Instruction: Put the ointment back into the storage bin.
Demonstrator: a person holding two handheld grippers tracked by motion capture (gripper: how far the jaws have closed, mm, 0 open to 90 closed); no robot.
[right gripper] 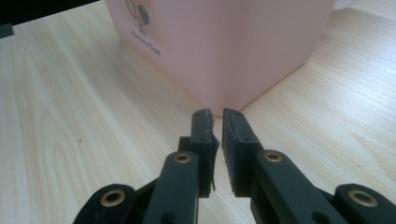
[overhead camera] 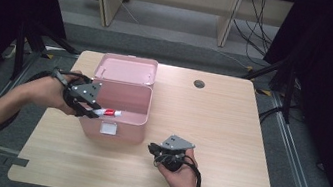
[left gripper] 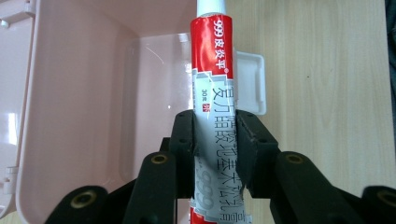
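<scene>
Nearest the lens in the left gripper view, the left gripper (left gripper: 215, 135) had its two black jaws pressed against the sides of a red-and-grey ointment tube (left gripper: 212, 84), gripping it around the lower middle, so most of the tube's length stuck out beyond the pads. The tube pointed away from the claw, out over the open pink box (left gripper: 84, 116), with its white end past the box's far wall and the white latch (left gripper: 250, 84) just to one side of it.

From the high view, the left gripper (overhead camera: 83, 98) sat at the box's left rim, the tube (overhead camera: 109, 113) lying roughly level above the front wall of the pink box (overhead camera: 121, 129), whose lid stood tilted back behind it.

The right gripper (overhead camera: 165, 153) rested low over the table (overhead camera: 229, 134), its jaws nearly together with a thin gap and nothing between them, the box's outer wall just ahead of their tips.

The likely trouble: released from that spot, the tube could land across the rim or latch and tip outward onto the table instead of dropping inside. The pads held a soft, slick tube, so it might also swivel or slide in the grip. A knock of the tube's tip against the wall could push the light, unheld box.
</scene>
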